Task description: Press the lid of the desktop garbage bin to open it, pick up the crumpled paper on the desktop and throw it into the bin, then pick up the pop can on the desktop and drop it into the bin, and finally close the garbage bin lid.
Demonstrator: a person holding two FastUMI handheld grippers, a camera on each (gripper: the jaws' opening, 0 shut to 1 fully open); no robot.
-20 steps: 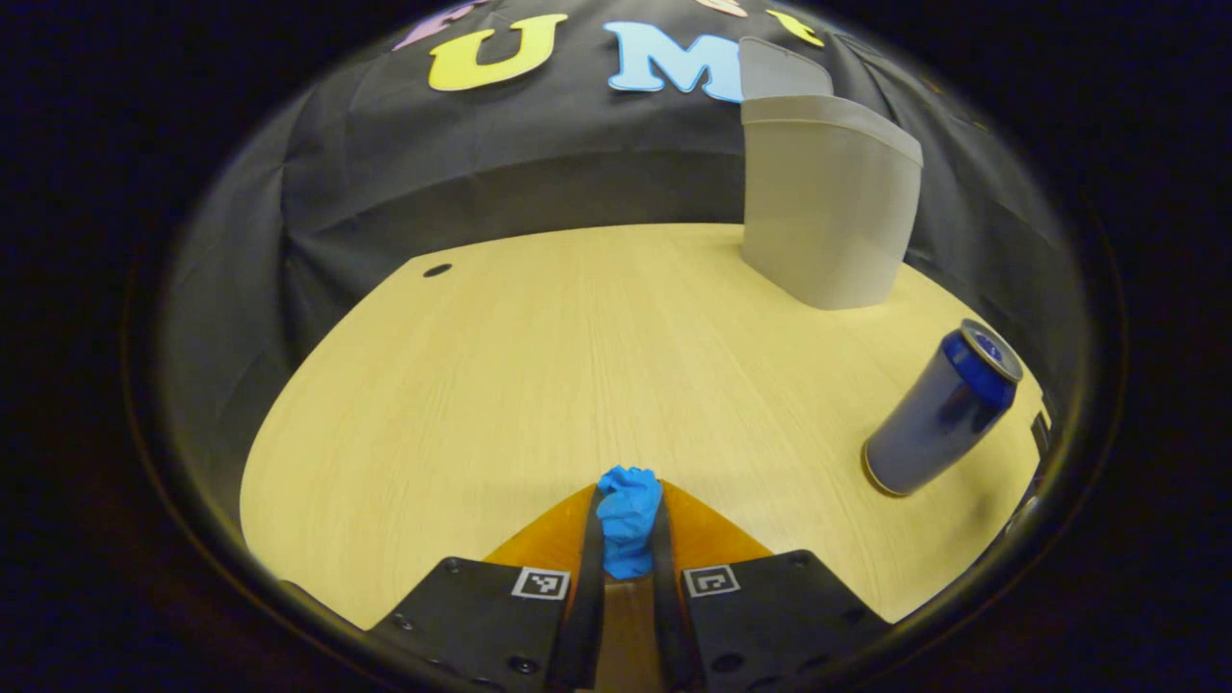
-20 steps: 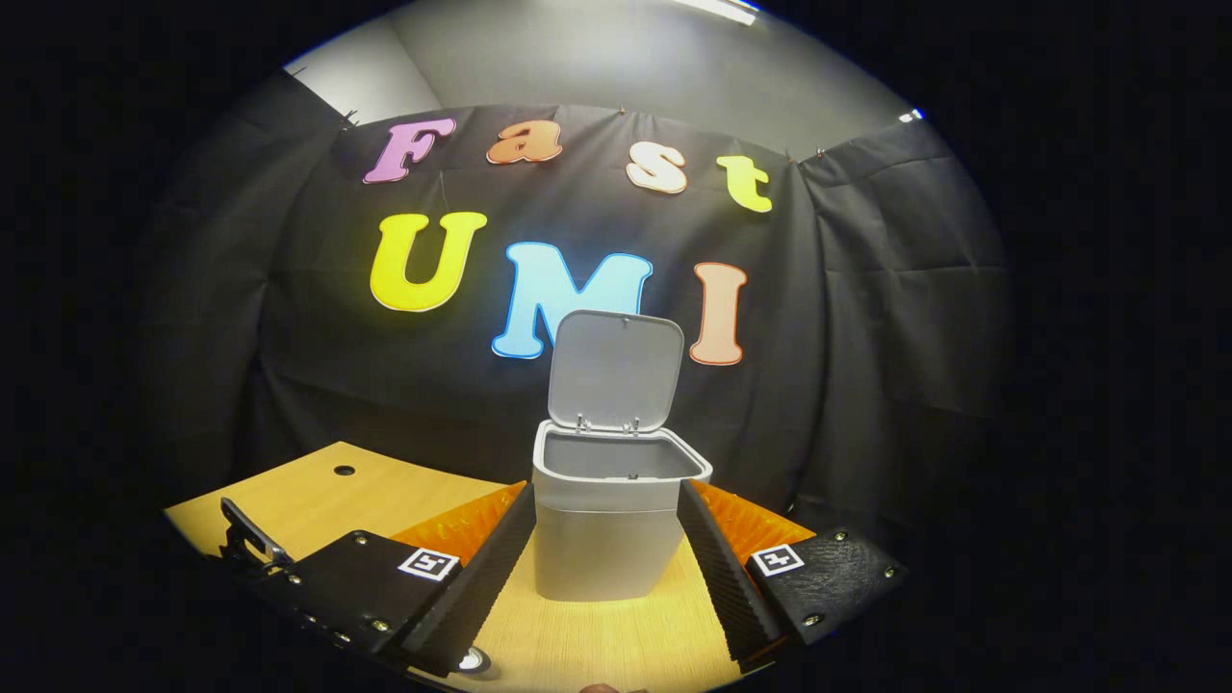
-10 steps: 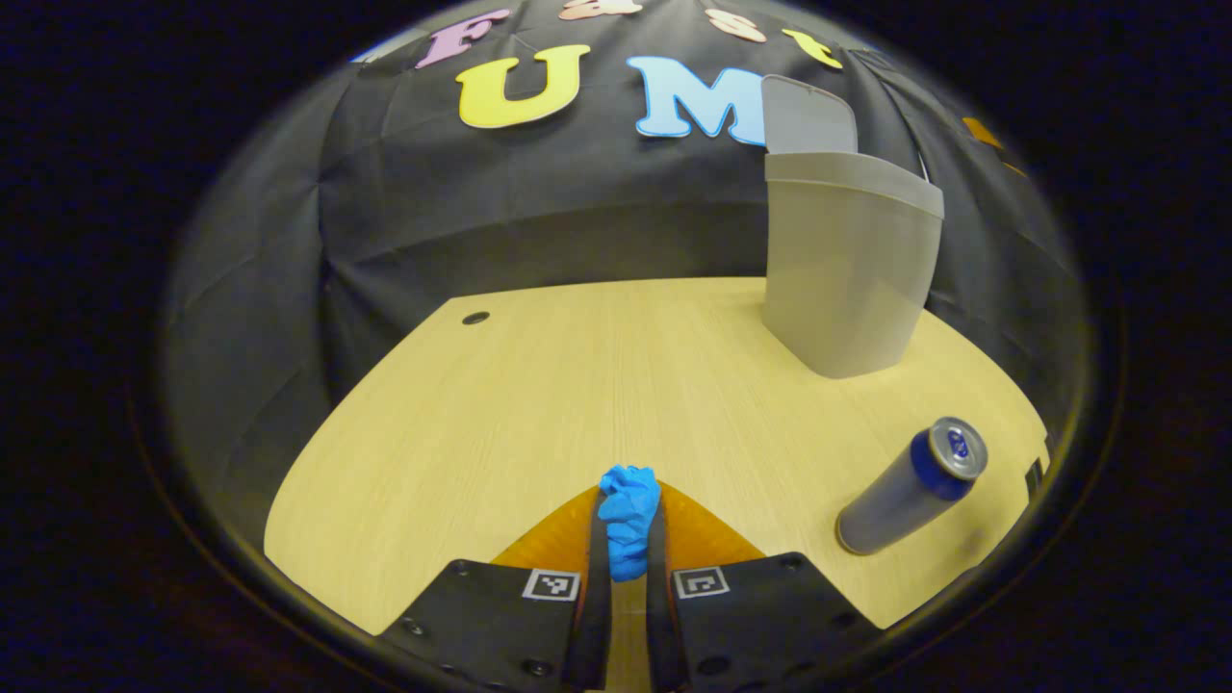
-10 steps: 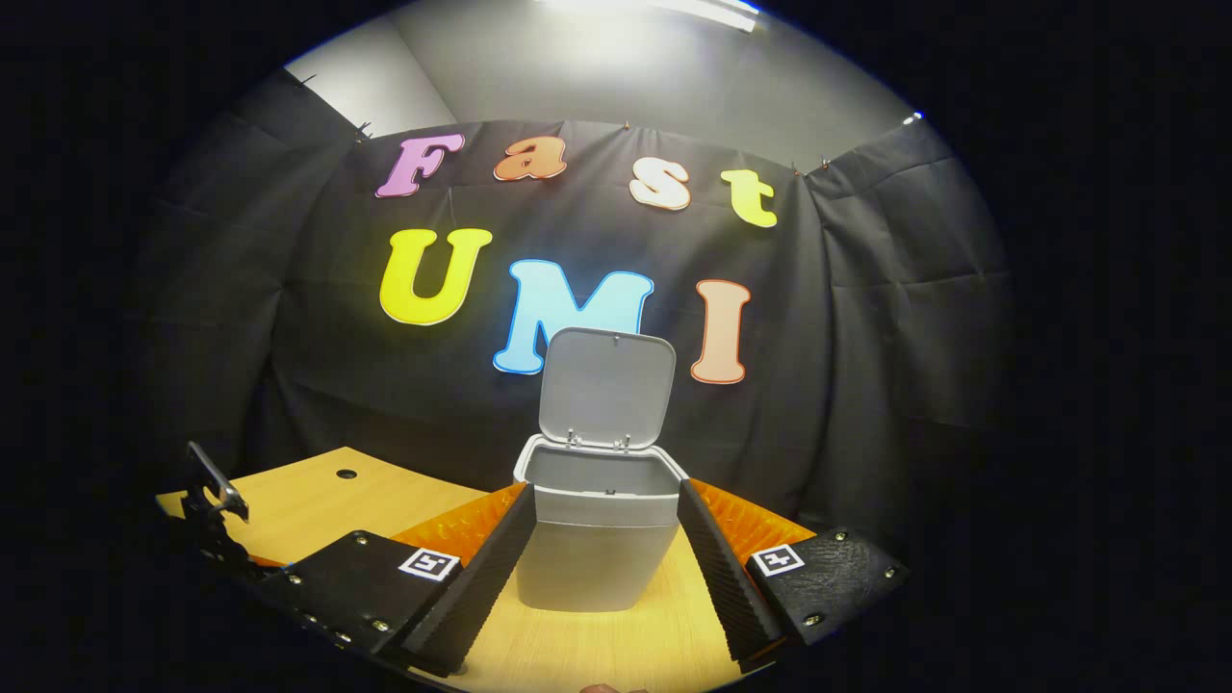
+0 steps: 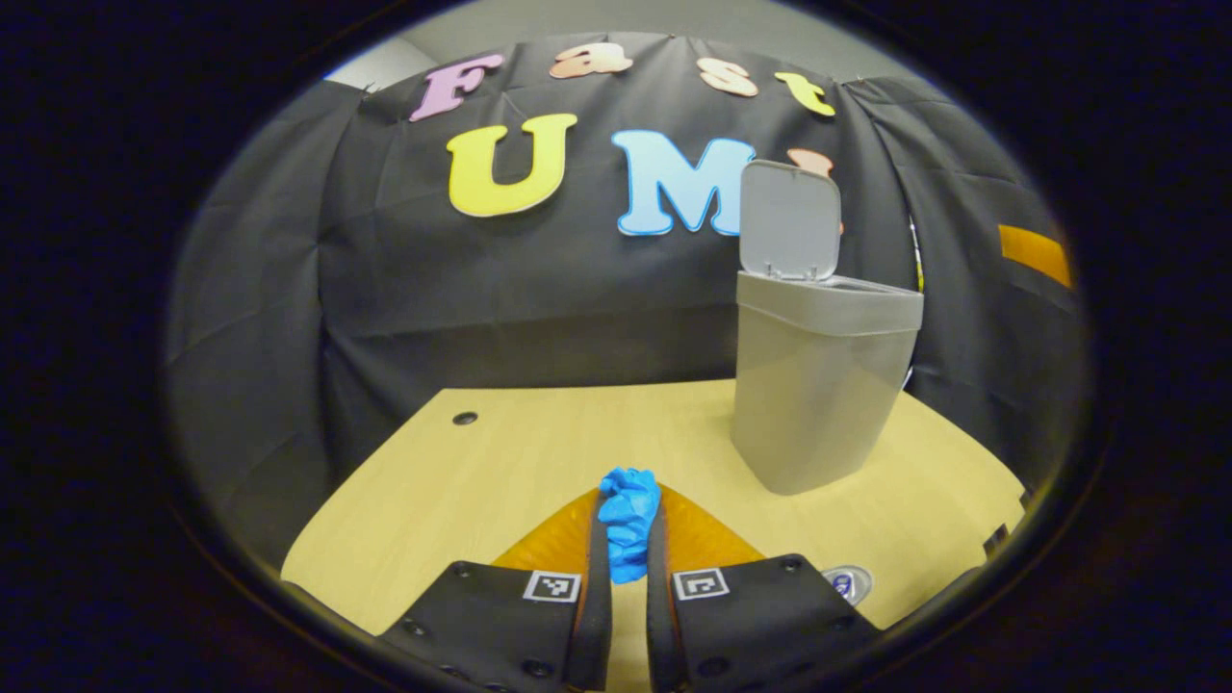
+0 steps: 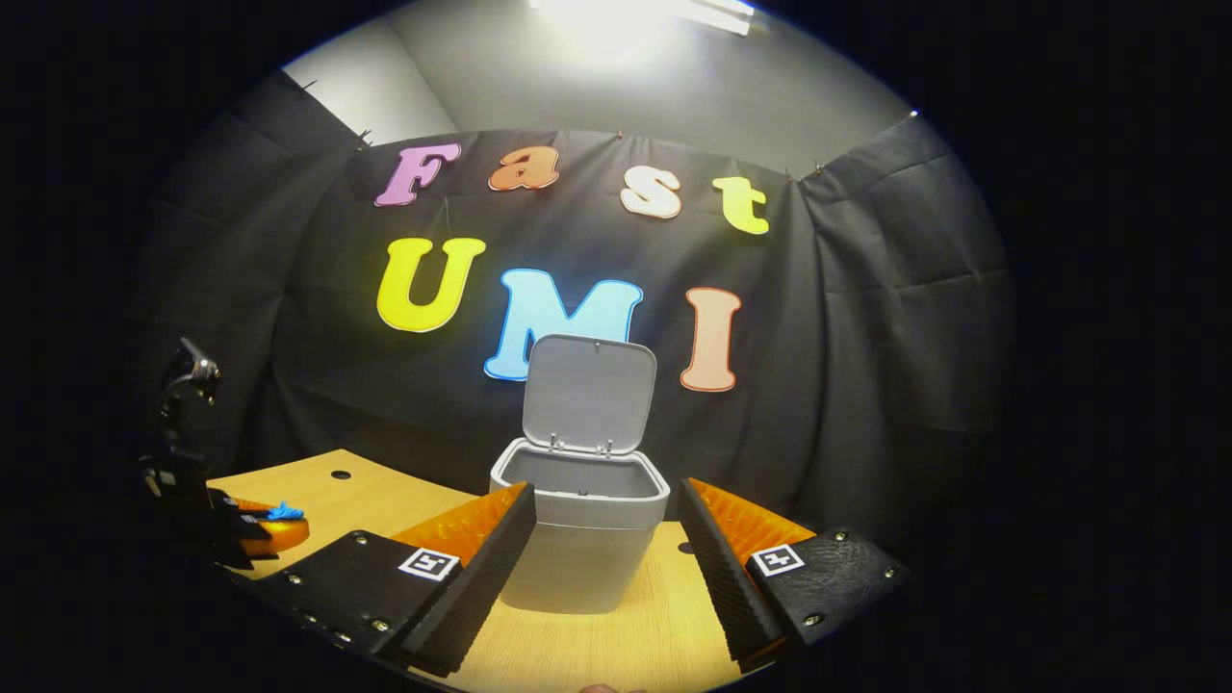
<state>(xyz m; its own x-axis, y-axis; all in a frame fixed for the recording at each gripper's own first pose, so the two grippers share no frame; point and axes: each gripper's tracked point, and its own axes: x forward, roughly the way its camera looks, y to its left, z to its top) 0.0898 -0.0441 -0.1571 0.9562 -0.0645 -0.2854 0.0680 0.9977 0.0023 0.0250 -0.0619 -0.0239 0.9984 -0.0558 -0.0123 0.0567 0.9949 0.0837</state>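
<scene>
- Between my left tongs (image 5: 628,539) the crumpled paper (image 5: 628,523) sits pinched, both fingers pressing its sides, its blue top poking just past the fingertips.
- From the left gripper view the garbage bin (image 5: 816,385) stands ahead and to the right of the held paper, well apart from it, on the far right part of the tabletop (image 5: 500,472).
- I see the bin's lid (image 5: 789,219) standing upright at the back of the bin, so the mouth is uncovered.
- Nearer than the bin and low at the right, just beside my left tongs' housing, the top of the pop can (image 5: 848,583) peeks out; I cannot tell more of it from here.
- A small dark hole (image 5: 465,418) marks the tabletop far to the left of the bin.
- My right tongs (image 6: 603,549) are spread wide apart and hold nothing; the bin (image 6: 579,539) shows between the two fingers, but it looks to stand farther off and I cannot tell any touch.
- In the right gripper view the lid (image 6: 588,393) again stands up, the bin's hollow visible beneath it.
- Well to the left of the bin in that view, my left tongs (image 6: 252,525) show above the tabletop (image 6: 577,650) edge with a speck of the blue paper (image 6: 285,511) in them.
</scene>
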